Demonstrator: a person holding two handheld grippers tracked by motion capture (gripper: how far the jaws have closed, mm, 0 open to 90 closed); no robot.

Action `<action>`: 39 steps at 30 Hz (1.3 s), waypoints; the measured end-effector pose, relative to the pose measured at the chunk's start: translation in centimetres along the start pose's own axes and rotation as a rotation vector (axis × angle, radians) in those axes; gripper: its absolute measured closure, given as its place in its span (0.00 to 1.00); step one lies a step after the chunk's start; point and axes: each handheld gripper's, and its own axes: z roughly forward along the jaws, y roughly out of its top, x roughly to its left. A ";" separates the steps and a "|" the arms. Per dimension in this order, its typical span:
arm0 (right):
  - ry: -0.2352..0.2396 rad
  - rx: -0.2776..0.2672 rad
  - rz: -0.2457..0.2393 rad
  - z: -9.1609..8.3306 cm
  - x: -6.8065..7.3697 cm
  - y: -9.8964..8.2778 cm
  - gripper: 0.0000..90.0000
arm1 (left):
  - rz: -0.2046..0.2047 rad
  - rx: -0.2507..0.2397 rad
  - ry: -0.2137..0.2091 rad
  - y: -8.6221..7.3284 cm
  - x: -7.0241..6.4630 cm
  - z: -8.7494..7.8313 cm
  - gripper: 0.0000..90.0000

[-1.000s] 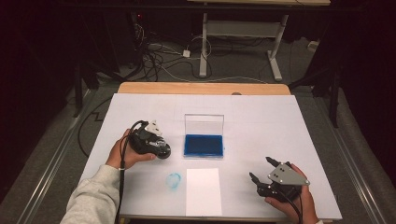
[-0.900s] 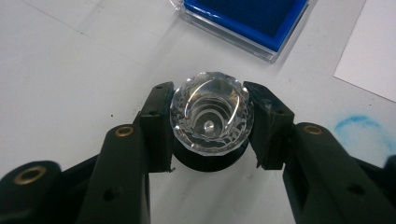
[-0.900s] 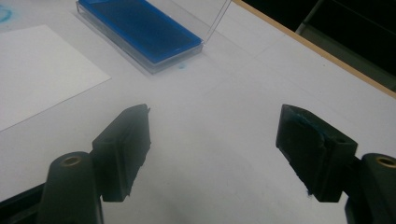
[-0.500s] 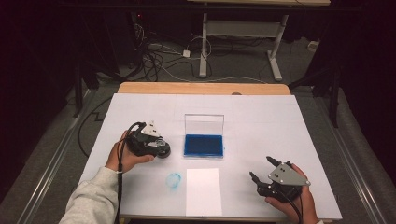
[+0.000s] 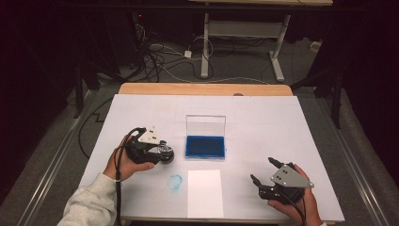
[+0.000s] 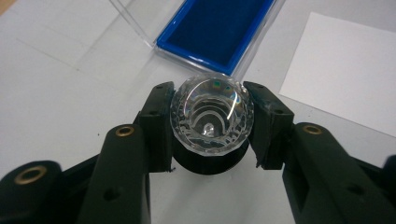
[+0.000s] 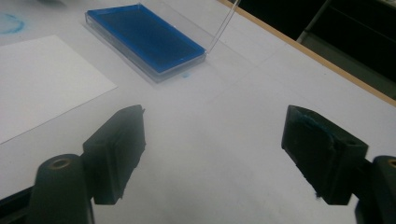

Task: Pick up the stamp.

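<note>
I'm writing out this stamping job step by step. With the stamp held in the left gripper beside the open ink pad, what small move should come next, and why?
Probably carry the round clear-topped stamp, clamped in the left gripper, sideways over the blue ink pad and lower it. The pad's lid stands open and the white paper nearby bears no print. The right gripper rests open, holding nothing.

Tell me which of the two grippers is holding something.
The left gripper, shut on the clear faceted round stamp; the right gripper stands open, nothing between.
</note>
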 end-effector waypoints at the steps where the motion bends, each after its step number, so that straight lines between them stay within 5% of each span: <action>1: -0.004 -0.002 0.002 0.0 0.0 0.0 0.22 | 0.006 -0.003 -0.002 0.1 -0.1 -0.1 0.61; 21: -0.011 -0.068 0.024 -0.4 0.0 0.4 0.18 | 0.035 -0.081 0.005 0.9 -1.7 -1.4 0.61; 39: 0.023 -0.049 0.028 0.6 0.0 0.4 0.18 | 0.029 -0.144 -0.018 1.3 -2.5 -1.6 0.61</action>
